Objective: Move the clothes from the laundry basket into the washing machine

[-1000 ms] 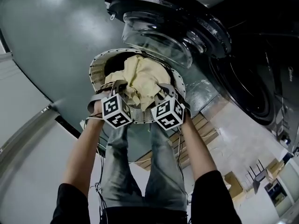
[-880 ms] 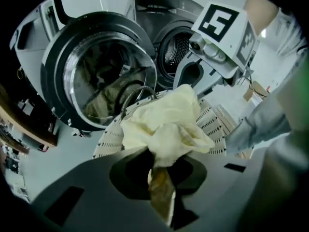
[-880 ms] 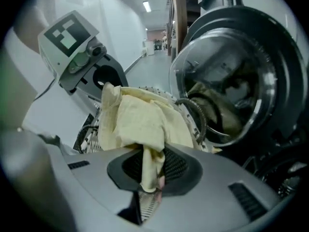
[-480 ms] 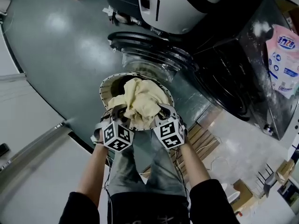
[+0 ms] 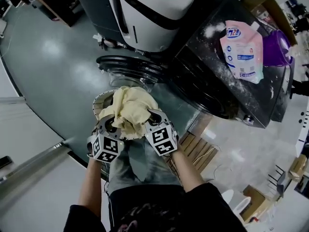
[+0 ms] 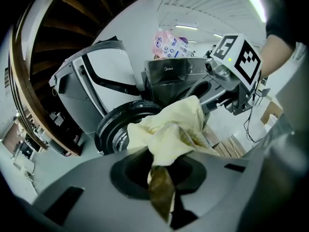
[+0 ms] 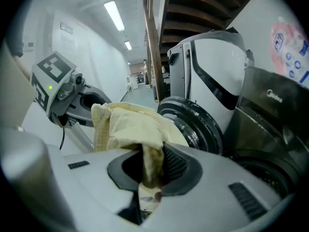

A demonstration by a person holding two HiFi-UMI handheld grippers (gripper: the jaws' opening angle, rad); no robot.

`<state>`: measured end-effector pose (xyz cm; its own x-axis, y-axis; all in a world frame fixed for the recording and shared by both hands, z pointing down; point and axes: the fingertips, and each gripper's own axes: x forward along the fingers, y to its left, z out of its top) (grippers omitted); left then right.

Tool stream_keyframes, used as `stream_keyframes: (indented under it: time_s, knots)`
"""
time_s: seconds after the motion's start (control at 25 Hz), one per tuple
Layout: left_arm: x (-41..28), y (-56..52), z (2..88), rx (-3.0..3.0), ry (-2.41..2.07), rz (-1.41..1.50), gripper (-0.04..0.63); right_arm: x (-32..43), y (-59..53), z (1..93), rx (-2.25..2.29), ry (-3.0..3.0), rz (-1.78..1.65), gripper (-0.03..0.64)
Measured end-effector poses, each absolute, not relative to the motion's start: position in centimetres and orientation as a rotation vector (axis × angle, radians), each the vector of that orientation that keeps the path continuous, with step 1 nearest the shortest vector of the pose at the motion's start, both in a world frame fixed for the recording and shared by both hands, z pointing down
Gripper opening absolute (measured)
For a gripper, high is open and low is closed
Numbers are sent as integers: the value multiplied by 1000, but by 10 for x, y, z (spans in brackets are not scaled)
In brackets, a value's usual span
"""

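A pale yellow cloth (image 5: 129,110) hangs bunched between my two grippers, lifted above the white laundry basket (image 5: 100,103). My left gripper (image 5: 114,125) is shut on the cloth's left side; the left gripper view has yellow cloth (image 6: 169,132) pinched in its jaws. On the cloth's right side my right gripper (image 5: 150,122) is shut too, with the cloth (image 7: 130,127) caught in its jaws. The washing machine (image 5: 227,81) stands dark at the right. Its round door (image 5: 128,69) hangs open just beyond the cloth.
A white appliance (image 5: 149,11) stands behind the open door. A pink detergent pouch (image 5: 241,50) and a purple container (image 5: 276,47) lie on the washing machine's top. The person's legs stand below the grippers, and wooden slats (image 5: 195,146) lie on the floor at the right.
Both grippers have risen with the yellow cloth, pulling it up out of the basket. The view now takes in the washing machine's top and the white appliance.
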<state>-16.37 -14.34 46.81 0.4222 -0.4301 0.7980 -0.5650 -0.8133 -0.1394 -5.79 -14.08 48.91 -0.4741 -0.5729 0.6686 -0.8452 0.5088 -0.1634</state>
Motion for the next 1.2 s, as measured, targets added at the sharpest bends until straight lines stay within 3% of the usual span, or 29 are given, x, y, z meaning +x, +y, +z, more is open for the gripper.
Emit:
stream_keyframes:
  time_s: [0.32, 1.2]
  knots:
    - [-105, -146, 419, 2653, -864, 1291, 71, 2, -136, 439, 1335, -2208, 659, 55]
    - [60, -91, 361, 3066, -247, 1093, 71, 158, -34, 378, 1941, -1813, 687, 57]
